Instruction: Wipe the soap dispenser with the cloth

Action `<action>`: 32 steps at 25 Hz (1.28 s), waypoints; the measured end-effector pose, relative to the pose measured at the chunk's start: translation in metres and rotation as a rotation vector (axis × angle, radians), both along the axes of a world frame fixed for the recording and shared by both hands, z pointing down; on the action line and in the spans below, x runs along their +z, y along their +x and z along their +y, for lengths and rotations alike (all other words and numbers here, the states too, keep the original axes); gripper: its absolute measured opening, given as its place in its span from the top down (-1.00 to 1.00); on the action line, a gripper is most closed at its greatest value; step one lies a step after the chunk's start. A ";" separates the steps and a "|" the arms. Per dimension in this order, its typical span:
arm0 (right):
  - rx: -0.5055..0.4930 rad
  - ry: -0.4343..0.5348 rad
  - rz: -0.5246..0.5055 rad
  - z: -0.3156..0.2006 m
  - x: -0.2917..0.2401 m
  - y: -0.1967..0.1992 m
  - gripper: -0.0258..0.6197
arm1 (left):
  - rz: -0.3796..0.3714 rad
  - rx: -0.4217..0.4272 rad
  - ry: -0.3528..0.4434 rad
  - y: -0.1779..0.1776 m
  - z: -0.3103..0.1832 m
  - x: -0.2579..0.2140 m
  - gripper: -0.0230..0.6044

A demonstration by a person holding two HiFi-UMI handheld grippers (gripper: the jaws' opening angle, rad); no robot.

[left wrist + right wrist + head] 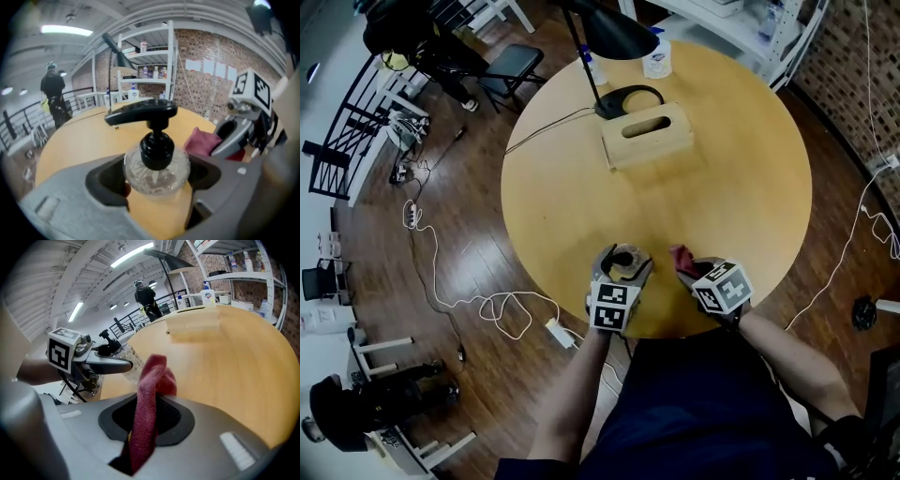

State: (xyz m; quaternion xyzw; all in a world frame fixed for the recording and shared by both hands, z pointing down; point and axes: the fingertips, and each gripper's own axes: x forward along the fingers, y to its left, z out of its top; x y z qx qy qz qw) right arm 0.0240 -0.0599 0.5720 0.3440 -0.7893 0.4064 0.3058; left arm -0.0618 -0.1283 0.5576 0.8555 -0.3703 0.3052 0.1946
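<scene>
A clear soap dispenser (157, 168) with a black pump head (158, 149) sits between the jaws of my left gripper (623, 265), which is shut on its round body near the table's front edge. The soap dispenser (623, 262) tilts away from me. My right gripper (687, 272) is shut on a dark red cloth (149, 401) that stands up in a fold from between its jaws. The cloth (682, 257) is just right of the dispenser, a small gap between them. In the right gripper view the soap dispenser (125, 359) shows to the left, held by the left gripper (101, 364).
A wooden tissue box (648, 136) lies at the far middle of the round wooden table (741, 187). Behind it stand a black desk lamp (609, 37), a small bottle (593, 67) and a white tub (657, 58). Cables (487, 305) trail over the floor at left.
</scene>
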 end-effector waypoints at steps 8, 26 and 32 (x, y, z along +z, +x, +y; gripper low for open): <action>0.072 0.038 -0.053 -0.009 -0.016 0.001 0.68 | 0.714 -0.429 -0.296 -0.067 -0.045 -0.068 -0.23; -0.257 0.450 -0.124 -0.015 -0.132 -0.088 0.69 | 1.112 -0.478 -0.344 -0.068 -0.015 -0.193 -0.23; -0.269 0.522 -0.182 0.008 -0.170 -0.083 0.69 | 1.098 -0.489 -0.316 -0.077 -0.018 -0.190 -0.23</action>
